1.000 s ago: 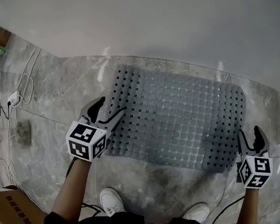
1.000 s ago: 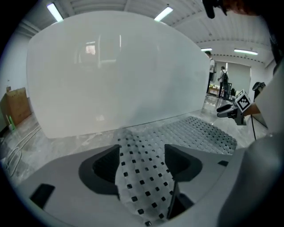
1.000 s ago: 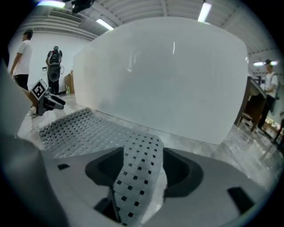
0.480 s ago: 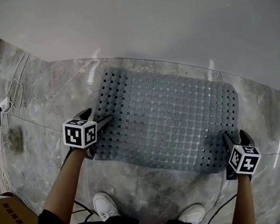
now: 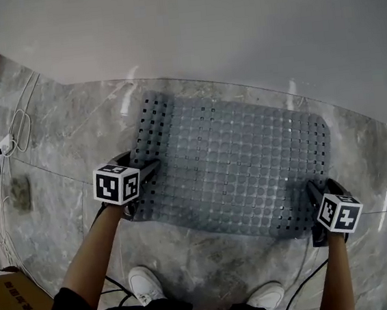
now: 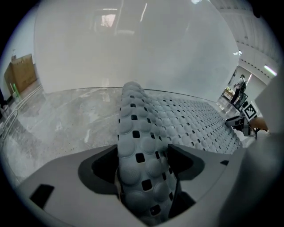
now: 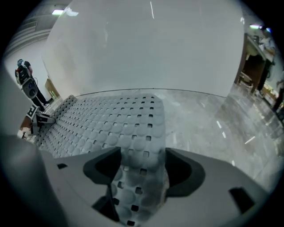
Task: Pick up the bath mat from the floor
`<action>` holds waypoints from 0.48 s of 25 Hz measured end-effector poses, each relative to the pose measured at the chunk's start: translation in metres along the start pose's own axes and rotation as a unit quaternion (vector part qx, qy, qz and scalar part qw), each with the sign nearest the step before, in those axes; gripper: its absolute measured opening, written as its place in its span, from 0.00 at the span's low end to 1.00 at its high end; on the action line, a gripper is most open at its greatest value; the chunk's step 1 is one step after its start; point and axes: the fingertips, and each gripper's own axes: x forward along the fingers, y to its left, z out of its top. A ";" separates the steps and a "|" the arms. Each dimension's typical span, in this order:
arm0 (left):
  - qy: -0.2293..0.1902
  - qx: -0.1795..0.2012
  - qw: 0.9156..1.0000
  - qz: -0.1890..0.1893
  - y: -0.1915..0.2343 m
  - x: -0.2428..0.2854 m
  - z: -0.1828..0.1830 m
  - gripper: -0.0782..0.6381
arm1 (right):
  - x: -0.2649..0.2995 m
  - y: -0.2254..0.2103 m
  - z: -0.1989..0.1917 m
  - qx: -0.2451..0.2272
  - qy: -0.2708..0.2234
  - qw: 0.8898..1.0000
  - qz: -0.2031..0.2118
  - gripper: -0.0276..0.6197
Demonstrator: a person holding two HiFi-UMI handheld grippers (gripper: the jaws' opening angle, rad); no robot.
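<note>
The grey perforated bath mat lies flat on the marble floor. My left gripper is at its near left corner. In the left gripper view the mat's edge rises as a bulged ridge that fills the gap of the left gripper, whose jaws are closing around it. My right gripper is at the near right corner. In the right gripper view the mat's edge lies between the wide-apart jaws of the right gripper, and the pads are not pressing on it.
A white wall runs just beyond the mat. Cables and a power strip lie on the floor at the left, and a cardboard box sits at the lower left. The person's white shoes stand just behind the mat.
Both grippers have come down from above the floor to the mat's near corners. The mat's edge now sits between each pair of jaws. The mat itself has not left the floor.
</note>
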 end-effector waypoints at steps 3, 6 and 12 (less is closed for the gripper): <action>-0.001 0.007 1.000 0.001 -0.002 0.001 0.001 0.60 | 0.000 -0.001 0.001 -0.001 0.000 1.000 -0.007 0.53; -0.001 0.007 1.000 -0.002 -0.004 0.001 0.001 0.58 | -0.001 0.001 0.001 -0.005 0.006 1.000 -0.006 0.51; -0.006 0.010 0.999 -0.034 -0.021 0.001 0.001 0.38 | 0.000 0.015 0.002 -0.041 0.002 0.999 -0.002 0.34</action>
